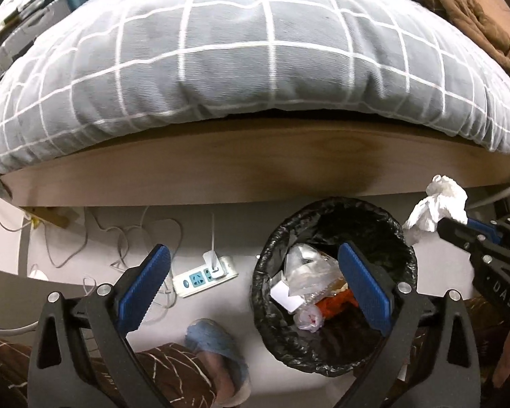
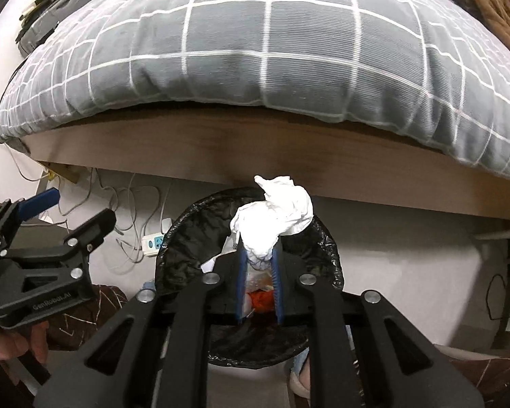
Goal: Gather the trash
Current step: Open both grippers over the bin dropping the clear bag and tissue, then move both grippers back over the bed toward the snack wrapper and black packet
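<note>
A round trash bin with a black liner (image 1: pixel 278 238) stands on the floor by the bed; it holds plastic wrappers, white cards and orange scraps. It also shows in the right wrist view (image 2: pixel 187 231). My right gripper (image 2: pixel 259 255) is shut on a crumpled white tissue (image 2: pixel 275 214) and holds it above the bin. In the left wrist view the tissue (image 1: pixel 435 204) hangs over the bin's right rim. My left gripper (image 1: pixel 255 282) is open and empty, above the bin's left side; it also shows in the right wrist view (image 2: pixel 74 217).
A bed with a grey checked duvet (image 1: pixel 238 51) and a wooden side board (image 1: pixel 221 166) fills the upper view. A white power strip (image 1: pixel 204 277) and loose cables (image 1: pixel 119 238) lie on the floor left of the bin. The person's slippered foot (image 1: pixel 217 343) is below.
</note>
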The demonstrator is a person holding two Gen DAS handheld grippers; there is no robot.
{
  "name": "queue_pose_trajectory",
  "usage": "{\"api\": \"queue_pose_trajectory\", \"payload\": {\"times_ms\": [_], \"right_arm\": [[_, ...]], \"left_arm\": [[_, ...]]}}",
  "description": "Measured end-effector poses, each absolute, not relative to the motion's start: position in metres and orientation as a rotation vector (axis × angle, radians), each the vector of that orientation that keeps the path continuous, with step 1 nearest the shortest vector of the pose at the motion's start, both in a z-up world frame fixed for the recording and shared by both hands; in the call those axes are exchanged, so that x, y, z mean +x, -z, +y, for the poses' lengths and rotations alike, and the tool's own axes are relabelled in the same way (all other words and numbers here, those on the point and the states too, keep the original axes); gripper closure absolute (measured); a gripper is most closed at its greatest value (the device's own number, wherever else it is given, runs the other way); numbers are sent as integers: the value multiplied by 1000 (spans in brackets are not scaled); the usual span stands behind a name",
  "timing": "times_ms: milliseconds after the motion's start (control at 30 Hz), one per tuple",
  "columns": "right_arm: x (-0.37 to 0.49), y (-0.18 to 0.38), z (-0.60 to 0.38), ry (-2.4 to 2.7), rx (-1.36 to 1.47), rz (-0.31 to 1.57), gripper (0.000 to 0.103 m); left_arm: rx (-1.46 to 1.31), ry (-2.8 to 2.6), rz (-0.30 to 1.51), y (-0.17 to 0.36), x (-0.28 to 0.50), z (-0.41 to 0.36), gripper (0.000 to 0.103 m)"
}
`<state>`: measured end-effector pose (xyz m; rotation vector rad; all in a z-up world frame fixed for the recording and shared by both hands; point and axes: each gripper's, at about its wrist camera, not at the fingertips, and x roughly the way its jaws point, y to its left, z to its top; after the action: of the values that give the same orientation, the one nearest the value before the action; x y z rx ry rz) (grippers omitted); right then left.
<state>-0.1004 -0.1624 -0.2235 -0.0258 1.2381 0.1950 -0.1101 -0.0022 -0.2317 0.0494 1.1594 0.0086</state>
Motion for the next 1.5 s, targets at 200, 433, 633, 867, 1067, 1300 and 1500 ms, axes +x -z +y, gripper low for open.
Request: {"api": "queue_pose_trajectory", "payload": {"times_ms": [200, 433, 633, 867, 1067, 1300, 1500], "right_arm": [[-103, 214, -166, -174, -53, 1215, 45], [-101, 184, -168, -139, -70, 1119, 22], [-99, 147, -177, -106, -46, 1008, 9], [-92, 115, -185, -66, -51, 888, 8], [-78, 95, -196, -24, -52, 836, 8], [-57, 69, -200, -3, -78, 765, 8], [-35, 47, -205, 5, -86, 716, 8]], "left_arm": [[44, -17, 1144, 223, -110, 0, 6], [1, -41, 1096, 199, -110, 12, 6], [3, -40, 1032, 169, -108, 12, 6], [-6, -24, 962, 135, -96, 9, 6], [-30, -15, 928, 111, -82, 2, 6], [-23, 11, 871, 86, -58, -16, 6], [-7, 15, 856, 77, -30, -27, 6]]}}
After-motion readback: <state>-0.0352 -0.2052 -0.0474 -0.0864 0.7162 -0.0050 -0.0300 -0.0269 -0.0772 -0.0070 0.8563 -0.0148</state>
